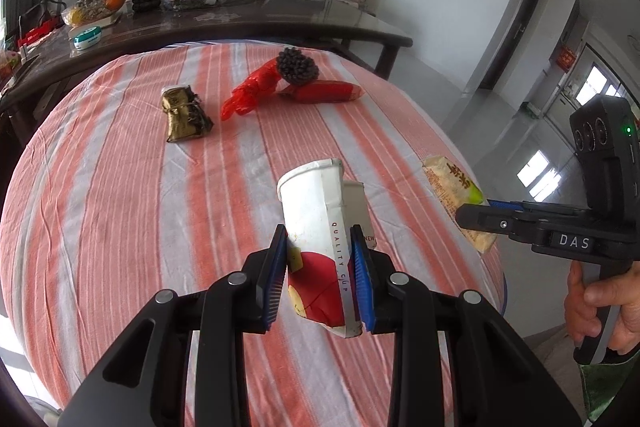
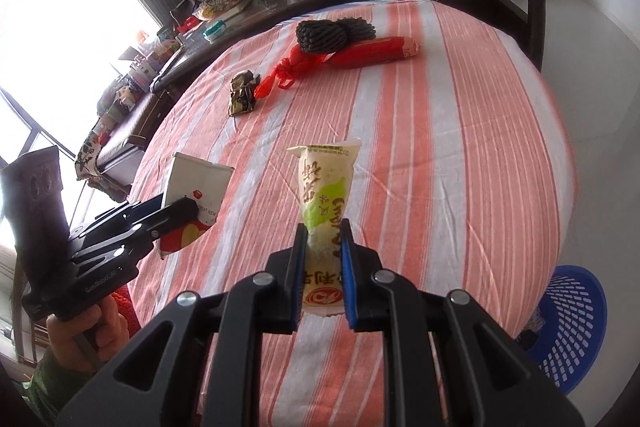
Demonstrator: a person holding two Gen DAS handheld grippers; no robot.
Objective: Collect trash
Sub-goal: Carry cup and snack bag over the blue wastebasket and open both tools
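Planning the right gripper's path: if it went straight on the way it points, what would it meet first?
Probably the striped tablecloth past the held cream-and-green snack wrapper. Farther along lie the black foam net and the red sausage-shaped packet, though depth is unclear.

Orange-and-white striped tablecloth (image 1: 120, 187); white-and-red paper cup (image 1: 320, 227); blue basket (image 2: 572, 327).

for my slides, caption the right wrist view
Right gripper holds a snack wrapper above the striped tablecloth.
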